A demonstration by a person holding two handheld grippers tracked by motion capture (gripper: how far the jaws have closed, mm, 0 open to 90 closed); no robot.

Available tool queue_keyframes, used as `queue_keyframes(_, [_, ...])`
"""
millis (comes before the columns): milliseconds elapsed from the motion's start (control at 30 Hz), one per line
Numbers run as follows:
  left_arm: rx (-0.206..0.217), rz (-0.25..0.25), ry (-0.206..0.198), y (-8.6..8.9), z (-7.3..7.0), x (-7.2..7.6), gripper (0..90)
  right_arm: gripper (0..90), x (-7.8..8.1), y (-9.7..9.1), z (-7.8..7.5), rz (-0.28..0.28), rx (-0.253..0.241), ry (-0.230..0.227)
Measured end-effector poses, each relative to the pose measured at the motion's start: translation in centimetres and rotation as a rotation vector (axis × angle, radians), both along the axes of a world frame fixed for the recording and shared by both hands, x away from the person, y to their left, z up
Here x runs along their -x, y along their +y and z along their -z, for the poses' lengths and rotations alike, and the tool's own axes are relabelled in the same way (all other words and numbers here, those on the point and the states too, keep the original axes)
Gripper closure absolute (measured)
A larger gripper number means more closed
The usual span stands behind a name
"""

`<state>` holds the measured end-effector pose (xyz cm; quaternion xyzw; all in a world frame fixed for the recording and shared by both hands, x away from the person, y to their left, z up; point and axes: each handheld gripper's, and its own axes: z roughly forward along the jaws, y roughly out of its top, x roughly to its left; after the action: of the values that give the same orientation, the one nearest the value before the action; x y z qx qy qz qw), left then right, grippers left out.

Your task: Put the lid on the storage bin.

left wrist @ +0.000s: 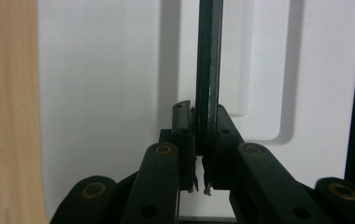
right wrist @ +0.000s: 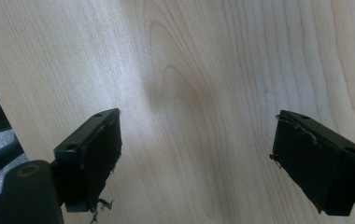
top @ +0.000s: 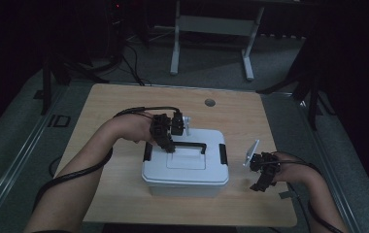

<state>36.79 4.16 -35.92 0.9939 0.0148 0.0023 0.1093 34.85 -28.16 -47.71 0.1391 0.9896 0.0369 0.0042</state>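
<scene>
So your right gripper (top: pixel 261 175) is the nearest thing here, parked over bare table (top: pixel 114 204) just right of the white box (top: pixel 186 167), near its front corner. In the right gripper view its jaws stand wide apart with nothing but wood grain (right wrist: pixel 189 93) between them. My guess is you're keeping it out of the way so it doesn't bump the box while the other hand does the work.

The box itself sits about mid-table, lid (top: pixel 186 158) on, with a dark latch on each short side. The one on the right (top: pixel 223 153) looks folded down against the wall, so the lid probably won't come off by itself if you lift.

Farther back, your left gripper (top: pixel 169 145) comes down onto the box's lid from behind the left end of the black carry handle (top: pixel 188 145). In the left gripper view the jaws are pinched together on that handle bar (left wrist: pixel 208 70), with the pads on either side of it. Grabbing near the end rather than the middle likely tilts the box when it comes up, so watch that.
</scene>
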Motion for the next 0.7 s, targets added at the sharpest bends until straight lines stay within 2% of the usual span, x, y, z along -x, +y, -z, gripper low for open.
queue_keyframes(300, [-0.021,-0.009,0.02,-0.1,1.3,-0.3,83.4,15.3,-0.1,0.2,0.2,-0.002,0.004,0.0])
queue_keyframes(333, [-0.009,-0.014,0.027,-0.1,1.4,-0.4,83.4,15.3,-0.1,0.2,0.2,-0.002,0.003,-0.001])
queue_keyframes(433, [-0.005,-0.023,0.034,0.0,1.4,-0.4,83.3,15.4,0.0,0.2,0.3,-0.001,-0.002,0.004])
queue_keyframes(600, [-0.029,-0.013,0.026,-0.2,1.2,-0.4,82.8,15.3,-0.1,0.2,0.3,-0.001,-0.002,0.003])
queue_keyframes(633, [-0.026,-0.015,0.011,-0.2,1.1,-0.4,80.7,15.3,-0.1,0.2,0.3,-0.001,-0.004,0.003])
queue_keyframes(667, [-0.021,-0.028,0.023,-0.2,1.0,-0.5,72.2,15.3,-0.1,0.2,0.3,0.0,-0.005,0.002])
queue_keyframes(700, [-0.015,-0.03,0.016,0.0,0.8,-0.5,63.6,15.3,-0.1,0.2,0.3,0.001,-0.005,0.0])
